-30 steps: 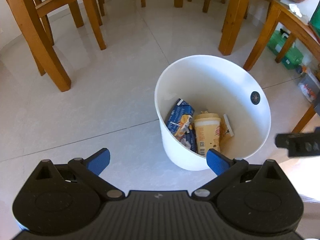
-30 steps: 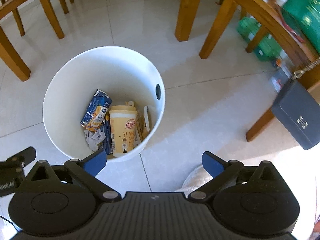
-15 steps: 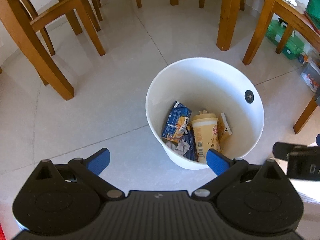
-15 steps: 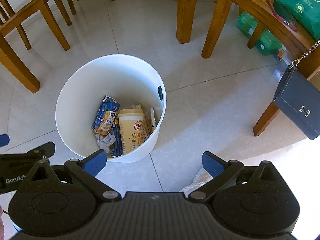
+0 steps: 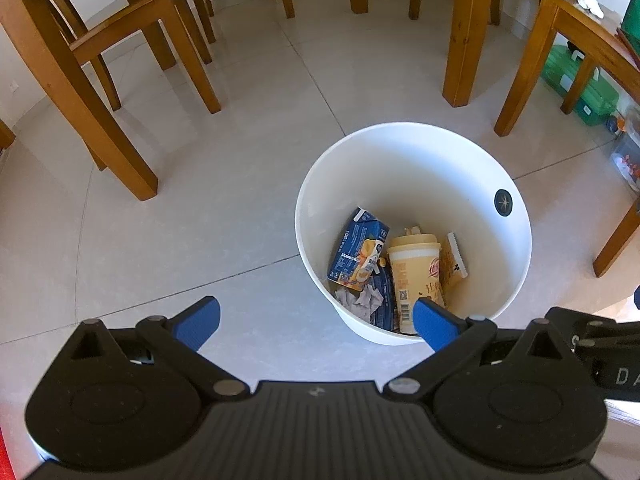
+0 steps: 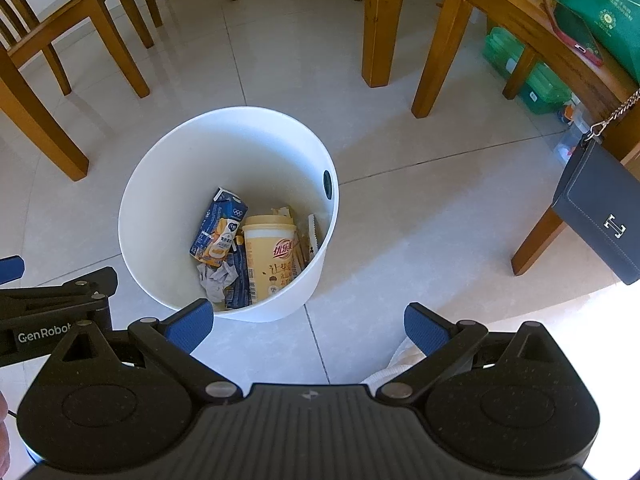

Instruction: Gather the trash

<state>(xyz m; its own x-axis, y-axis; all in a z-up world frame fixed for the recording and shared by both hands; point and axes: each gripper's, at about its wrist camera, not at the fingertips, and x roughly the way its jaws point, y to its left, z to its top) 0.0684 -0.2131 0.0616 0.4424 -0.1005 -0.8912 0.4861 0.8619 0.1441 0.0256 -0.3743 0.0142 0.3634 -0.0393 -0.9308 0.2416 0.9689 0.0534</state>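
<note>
Left gripper [image 5: 316,322]: blue-padded fingers spread wide, nothing between them, held above the pale tiled floor [image 5: 224,216]. Right gripper [image 6: 308,322]: likewise spread wide and empty.

White waste bin [image 5: 516,280]: round, upright on the floor, ahead of both grippers; in the left wrist view it sits forward and to the right, its near rim just behind the right-hand finger pad; in the right wrist view it sits forward and to the left, near rim just behind the left-hand pad.

Contents of the bin:
- blue drink carton [image 6: 218,228], leaning at the left;
- yellow milk-tea cup [image 6: 270,258], lid on, lying in the middle;
- crumpled grey paper [image 6: 216,276], near the front;
- snack wrapper with serrated edge [image 6: 312,232], against the right wall.

Surroundings: wooden chair legs [image 5: 120,152] and table legs [image 6: 378,20] beyond the bin; dark handbag on a chain [image 6: 604,216] hanging at the right; green plastic container [image 6: 532,80] under the table.
</note>
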